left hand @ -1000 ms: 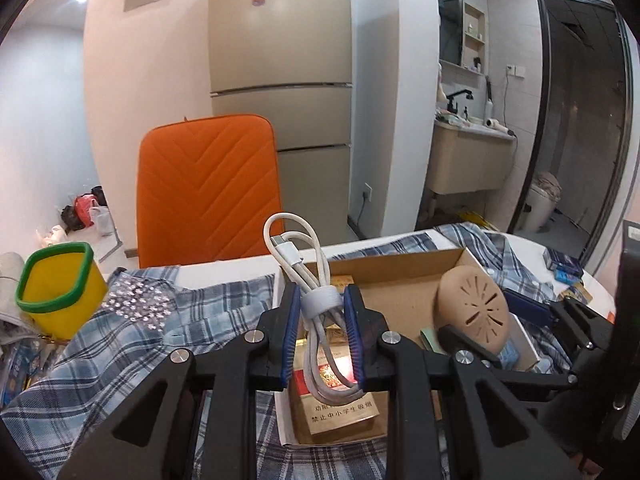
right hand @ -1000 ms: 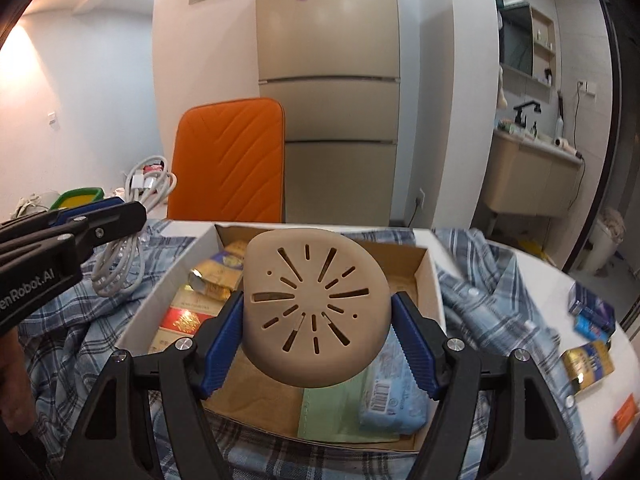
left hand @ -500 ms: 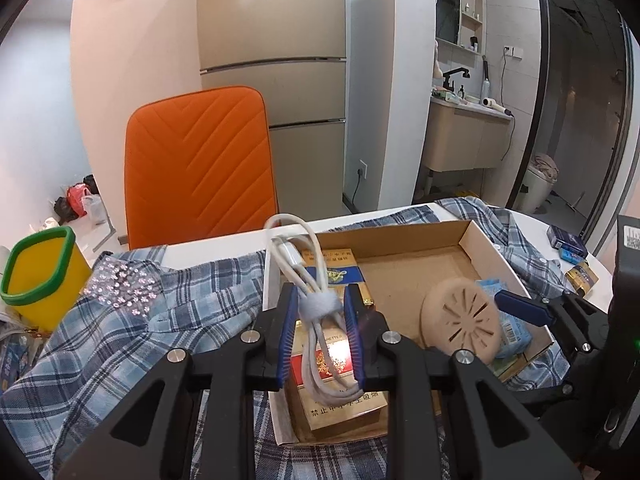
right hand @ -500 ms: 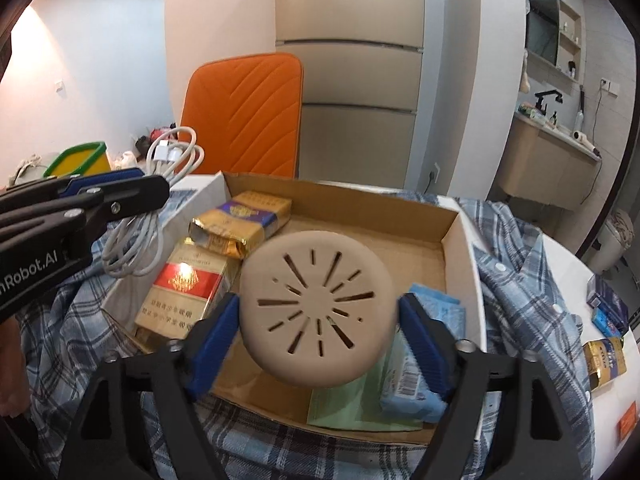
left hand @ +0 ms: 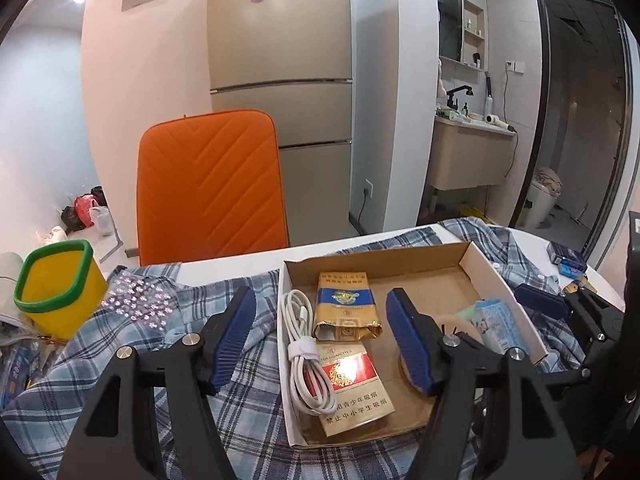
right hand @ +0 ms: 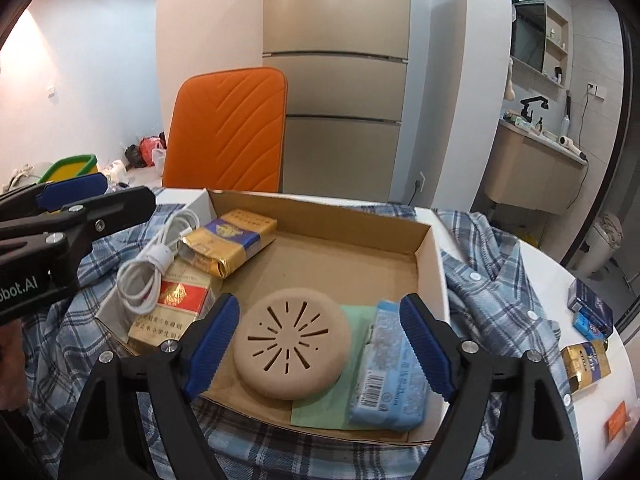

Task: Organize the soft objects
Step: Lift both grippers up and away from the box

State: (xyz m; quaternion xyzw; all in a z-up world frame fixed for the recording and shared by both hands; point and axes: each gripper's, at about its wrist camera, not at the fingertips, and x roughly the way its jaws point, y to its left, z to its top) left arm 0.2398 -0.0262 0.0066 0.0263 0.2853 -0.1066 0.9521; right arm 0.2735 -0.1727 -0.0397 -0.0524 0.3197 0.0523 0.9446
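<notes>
Only the right view shows the beige disc whole; both grippers open.

Black angular claw arms, ribbed blue pads (silver screws), white lettering.

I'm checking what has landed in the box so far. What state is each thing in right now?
Left gripper: jaws opening, holding nothing.
Right gripper: open, pads clear of the disc.
White cable: bundled, lying in the box.
Tan slotted disc: lying flat in the box.
Cardboard box: open-topped, on the plaid shirt.
Blue tissue pack: lying in the box.
</notes>
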